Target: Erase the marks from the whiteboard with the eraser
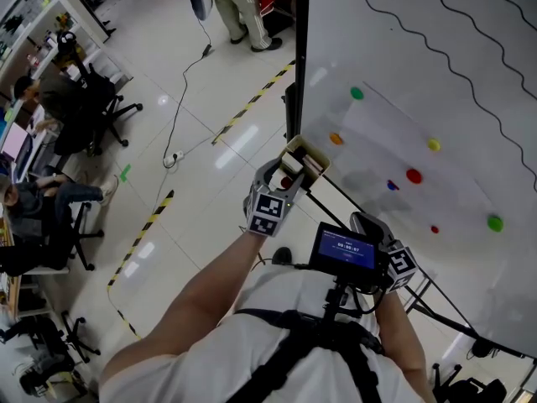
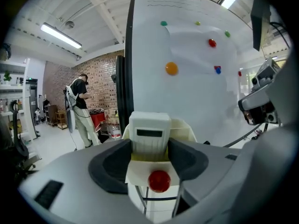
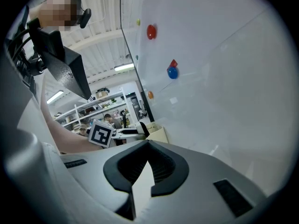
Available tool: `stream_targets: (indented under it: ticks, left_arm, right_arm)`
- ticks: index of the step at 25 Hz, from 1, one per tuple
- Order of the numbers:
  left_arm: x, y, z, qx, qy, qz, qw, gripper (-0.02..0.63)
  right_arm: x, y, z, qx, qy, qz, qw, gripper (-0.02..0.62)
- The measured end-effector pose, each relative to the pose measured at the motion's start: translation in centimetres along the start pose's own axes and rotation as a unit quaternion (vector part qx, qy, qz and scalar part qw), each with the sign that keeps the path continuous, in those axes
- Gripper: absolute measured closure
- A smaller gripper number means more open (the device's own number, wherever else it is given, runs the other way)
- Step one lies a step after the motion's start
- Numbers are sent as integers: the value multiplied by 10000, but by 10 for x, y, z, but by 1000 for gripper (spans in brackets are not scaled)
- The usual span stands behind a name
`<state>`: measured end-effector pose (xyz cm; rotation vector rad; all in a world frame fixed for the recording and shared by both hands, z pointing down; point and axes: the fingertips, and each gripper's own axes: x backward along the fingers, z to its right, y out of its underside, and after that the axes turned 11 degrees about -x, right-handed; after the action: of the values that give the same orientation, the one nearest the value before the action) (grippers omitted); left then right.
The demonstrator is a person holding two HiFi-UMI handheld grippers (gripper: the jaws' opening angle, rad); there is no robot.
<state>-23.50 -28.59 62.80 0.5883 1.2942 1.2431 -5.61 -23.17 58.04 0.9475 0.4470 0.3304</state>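
Left gripper view shows my left claw (image 2: 150, 147) clamped on the eraser (image 2: 149, 133), a cream block with a round red spot on its near face. In the head view the eraser sits at centre frame, just beside the dark left edge of the whiteboard (image 1: 419, 99) and near an orange magnet (image 1: 336, 138). I cannot tell whether it touches the board. My right claw (image 3: 148, 146) is closed with nothing in it, and in the head view it sits lower right, close to the board. Black wavy lines (image 1: 457, 74) cross the board's upper right, above scattered coloured magnets (image 1: 414, 175). At left lies a glossy pale floor (image 1: 210, 166) with black-and-yellow tape (image 1: 252, 99) and seated people (image 1: 50, 107). One standing person (image 1: 247, 11) is at the top. The left gripper view also catches a brick wall (image 2: 100, 73).
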Motion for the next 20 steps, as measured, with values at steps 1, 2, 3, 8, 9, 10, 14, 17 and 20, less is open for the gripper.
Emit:
stream_targets:
  ticks: [1, 2, 3, 8, 9, 10, 14, 17, 20]
  left_arm:
    - [0, 0, 0, -25, 38, 57, 10000, 333]
    - [1, -1, 0, -52, 63, 112, 9999, 333]
    - [1, -1, 0, -73, 77, 157, 9998, 334]
    - [5, -7, -10, -77, 20, 399, 9992, 336]
    - [7, -11, -12, -80, -16, 503, 9987, 337]
    - [10, -16, -14, -83, -52, 600, 9982, 337]
    - [22, -32, -20, -44, -85, 852, 9963, 337]
    - [34, -46, -16, 130, 179, 1096, 9937, 337]
    - [50, -54, -2, 369, 607, 1313, 9888, 337]
  right_arm:
    - [0, 0, 0, -2, 2, 3, 10000, 581]
    - [0, -1, -1, 4, 3, 9, 10000, 581]
    - [0, -2, -2, 13, 3, 20, 10000, 581]
    - [-4, -5, 1, 13, 19, 90, 10000, 581]
    - [-3, -5, 2, 6, 39, 93, 9999, 581]
    - [-2, -5, 2, -11, 60, 99, 9999, 581]
    - [-1, -7, 2, -58, 127, 191, 9997, 581]
    - [0, -14, 2, -11, 173, 321, 9993, 581]
    - [3, -20, -1, 22, 236, 454, 9987, 581]
